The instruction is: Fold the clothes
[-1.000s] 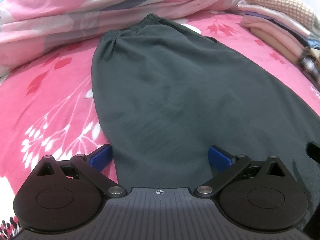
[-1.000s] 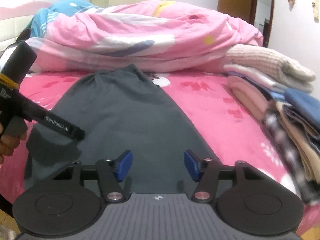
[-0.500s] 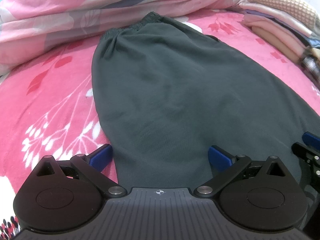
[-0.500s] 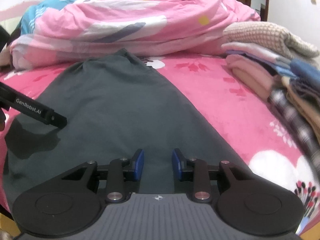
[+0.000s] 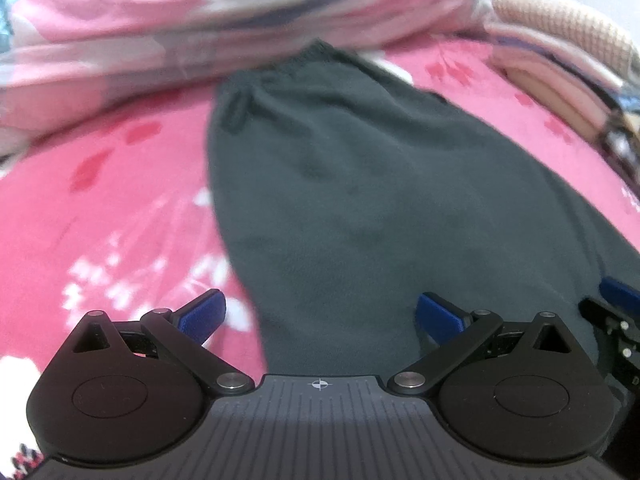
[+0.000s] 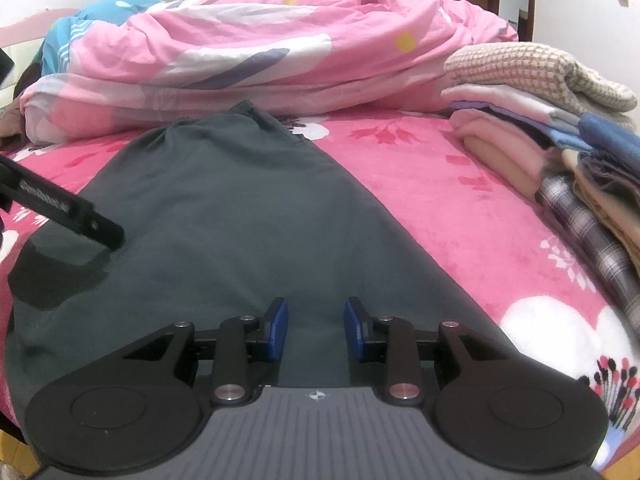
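A dark grey garment (image 5: 360, 200) lies flat on the pink bed sheet (image 5: 100, 220), its gathered waistband (image 6: 244, 110) at the far end by the quilt. My left gripper (image 5: 320, 314) stands open wide low over the garment's near left edge, one pad over the sheet and the other over the cloth. My right gripper (image 6: 316, 328) hovers low over the near end of the garment (image 6: 240, 220), its blue pads a narrow gap apart with flat cloth showing between them. The right gripper's tip (image 5: 616, 308) shows at the right edge of the left wrist view.
A crumpled pink quilt (image 6: 260, 52) fills the far side of the bed. A stack of folded clothes (image 6: 560, 120) sits at the right. The left gripper's black finger (image 6: 72, 216) reaches in from the left over the garment.
The right gripper's jaws have narrowed and it has sunk closer to the garment. Its tip has come into the left wrist view at the right edge. The left gripper has stayed open.
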`<state>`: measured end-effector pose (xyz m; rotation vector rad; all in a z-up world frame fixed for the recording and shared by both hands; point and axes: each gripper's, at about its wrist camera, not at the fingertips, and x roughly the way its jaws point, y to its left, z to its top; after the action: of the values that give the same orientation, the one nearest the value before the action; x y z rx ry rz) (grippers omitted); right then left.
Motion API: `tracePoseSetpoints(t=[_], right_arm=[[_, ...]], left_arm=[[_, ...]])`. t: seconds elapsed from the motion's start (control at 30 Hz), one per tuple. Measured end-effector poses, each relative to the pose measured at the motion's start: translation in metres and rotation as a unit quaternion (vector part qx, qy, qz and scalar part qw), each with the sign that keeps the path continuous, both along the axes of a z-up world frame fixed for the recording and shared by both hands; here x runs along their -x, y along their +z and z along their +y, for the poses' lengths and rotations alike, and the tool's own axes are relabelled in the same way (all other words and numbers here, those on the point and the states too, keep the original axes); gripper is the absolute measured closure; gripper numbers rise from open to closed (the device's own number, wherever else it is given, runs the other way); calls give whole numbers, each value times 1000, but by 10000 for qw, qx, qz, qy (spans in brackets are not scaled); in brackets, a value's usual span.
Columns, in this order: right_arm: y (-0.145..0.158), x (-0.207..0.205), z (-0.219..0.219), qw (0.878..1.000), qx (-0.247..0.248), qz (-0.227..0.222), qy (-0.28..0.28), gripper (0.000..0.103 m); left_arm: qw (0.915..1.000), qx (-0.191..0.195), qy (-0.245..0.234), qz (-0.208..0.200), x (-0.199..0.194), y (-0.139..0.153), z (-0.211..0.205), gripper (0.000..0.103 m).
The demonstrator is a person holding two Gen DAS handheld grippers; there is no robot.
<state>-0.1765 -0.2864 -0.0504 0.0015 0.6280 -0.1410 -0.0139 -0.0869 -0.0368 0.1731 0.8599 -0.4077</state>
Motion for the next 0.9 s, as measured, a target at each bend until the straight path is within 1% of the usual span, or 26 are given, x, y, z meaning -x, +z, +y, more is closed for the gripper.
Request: tracePoseSetpoints(t=[0.17,0.23,0.27,0.3,0.37,0.43,0.5,0.53,0.57,0.63,0.7,0.77,0.87,0.9], right_arm=[[2,0,-1,10000,-2,8,26,69],[5,-1,-1,10000,17,36,43,69],[8,0,0,10000,28,20,81,69],[12,1,1,9999,22,-35,166,69],[22,6,5,9988,-23,-248,422,69],[34,14,14,9954,-8,-500,817,69],[42,22,28,9894,59,-673,1288,68],[44,25,35,9856,62,-717,1528,68],[45,28,43,9808,45,-743,1803,67],[43,33,57,9703,30,-734,2303,66],[40,39,73,9581,102,-653,2787,61],[37,47,87,9469,282,-519,3161,60],[33,63,103,9324,732,-275,3527,59],[32,68,107,9282,889,-195,3608,55]], left_arm=[[9998,72,94,-141,0,17,21,0],[9995,-16,76,-322,-1,30,34,0],[9988,-95,33,-482,-1,40,42,0],[9976,-199,-22,-663,-1,51,51,0],[9922,-537,-77,-1118,0,75,71,0],[9829,-976,-43,-1564,-1,99,92,0],[9767,-1249,19,-1744,-1,114,107,0],[9762,-1303,19,-1735,0,117,114,0],[9780,-1281,14,-1646,1,117,118,0],[9856,-1097,-48,-1286,5,105,122,0],[9934,-782,-140,-823,10,83,121,0],[9974,-488,-168,-494,17,61,118,0],[9994,-126,-188,-243,29,37,111,0],[9996,-55,-182,-196,31,32,110,0]])
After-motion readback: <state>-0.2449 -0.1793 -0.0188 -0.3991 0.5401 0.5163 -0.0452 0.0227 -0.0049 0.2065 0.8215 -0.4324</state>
